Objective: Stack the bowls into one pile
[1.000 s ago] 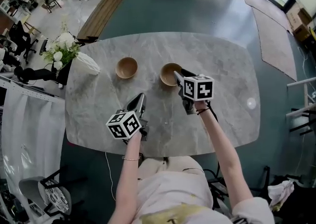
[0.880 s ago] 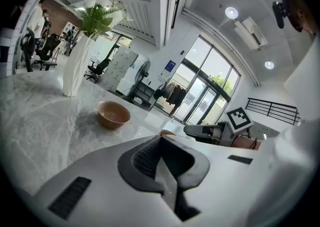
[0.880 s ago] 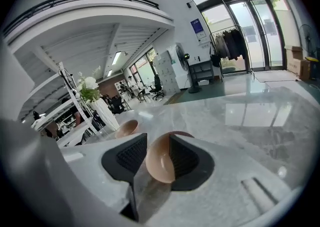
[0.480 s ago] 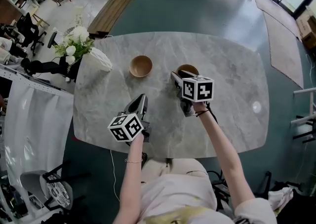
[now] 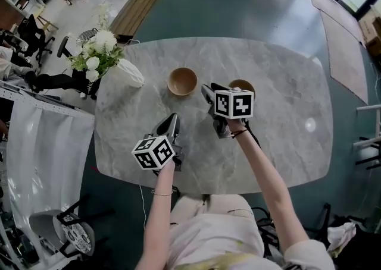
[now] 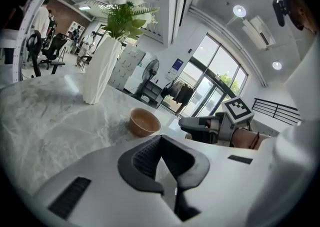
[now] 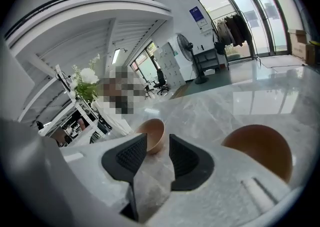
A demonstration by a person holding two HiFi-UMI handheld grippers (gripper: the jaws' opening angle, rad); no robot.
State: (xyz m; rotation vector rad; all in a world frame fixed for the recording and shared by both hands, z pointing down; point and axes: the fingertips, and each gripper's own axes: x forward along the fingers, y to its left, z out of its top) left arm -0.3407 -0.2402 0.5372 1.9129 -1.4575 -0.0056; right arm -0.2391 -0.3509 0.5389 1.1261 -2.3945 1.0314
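Observation:
Two tan wooden bowls stand apart on the grey marble table [image 5: 280, 150]. The left bowl [image 5: 182, 81] [image 6: 144, 122] [image 7: 154, 133] stands in full view. The right bowl [image 5: 241, 85] [image 7: 260, 150] is partly hidden behind my right gripper's marker cube. My right gripper [image 5: 206, 91] [image 7: 157, 143] hovers between the two bowls, pointing at the left one, its jaws a little apart with nothing in them. My left gripper [image 5: 171, 119] [image 6: 161, 138] is nearer the front edge, below the left bowl, with its pads touching and empty.
A white vase [image 5: 129, 73] [image 6: 101, 71] with white flowers [image 5: 98, 49] stands at the table's back left corner. Teal floor surrounds the table, and office chairs [image 5: 33, 34] stand further off to the left.
My right gripper has moved left off the right bowl and now sits between the two bowls. The head view has shifted, so the table sits further right. The left gripper has barely moved.

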